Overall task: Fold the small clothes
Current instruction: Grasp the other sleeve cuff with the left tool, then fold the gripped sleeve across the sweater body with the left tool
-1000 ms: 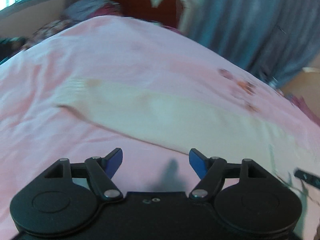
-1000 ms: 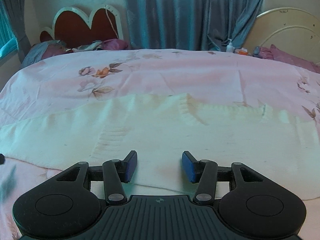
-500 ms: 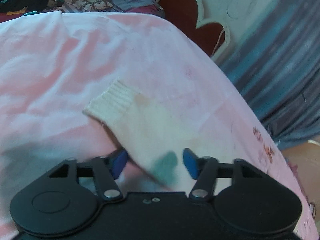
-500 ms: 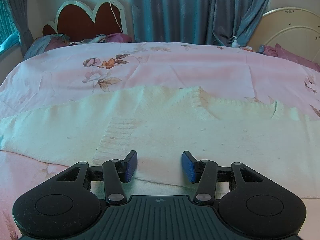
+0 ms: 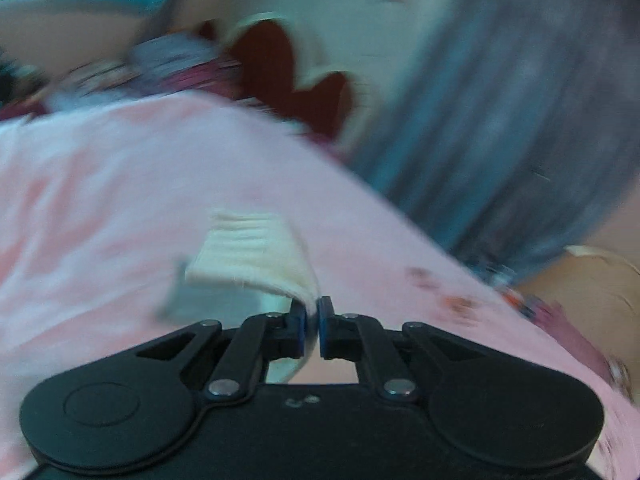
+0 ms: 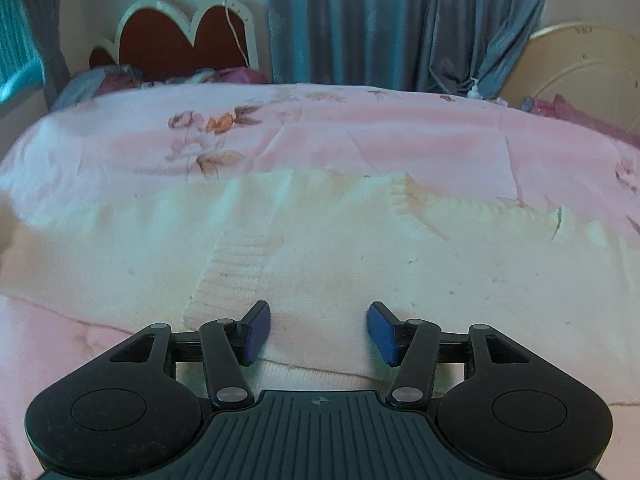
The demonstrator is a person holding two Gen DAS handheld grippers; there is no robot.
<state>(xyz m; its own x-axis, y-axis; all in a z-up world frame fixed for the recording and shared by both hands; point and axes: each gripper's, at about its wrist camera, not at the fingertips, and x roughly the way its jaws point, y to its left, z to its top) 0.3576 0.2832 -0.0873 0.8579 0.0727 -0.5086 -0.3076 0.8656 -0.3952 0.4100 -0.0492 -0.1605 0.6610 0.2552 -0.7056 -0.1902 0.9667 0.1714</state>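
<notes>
A cream knitted sweater [image 6: 360,248] lies spread flat across the pink bed cover [image 6: 360,132]. In the left wrist view its ribbed sleeve cuff [image 5: 248,248] is lifted off the cover [image 5: 100,180], and my left gripper [image 5: 312,308] is shut on the sleeve just behind the cuff. This view is blurred by motion. My right gripper [image 6: 318,328] hangs over the sweater's near hem with its jaws opening. The knit lies beneath the blue pads [image 6: 256,332], which do not press on it.
A red heart-shaped headboard [image 6: 180,40] with pillows and crumpled clothes [image 6: 120,80] stands at the far left. Grey-blue curtains [image 6: 360,20] hang behind the bed. A round cream board [image 6: 580,72] and a small bottle [image 6: 474,90] are at the far right.
My left gripper closed on the sleeve near the cuff and lifted it off the cover. My right gripper's jaws spread slightly wider; its view barely shifted.
</notes>
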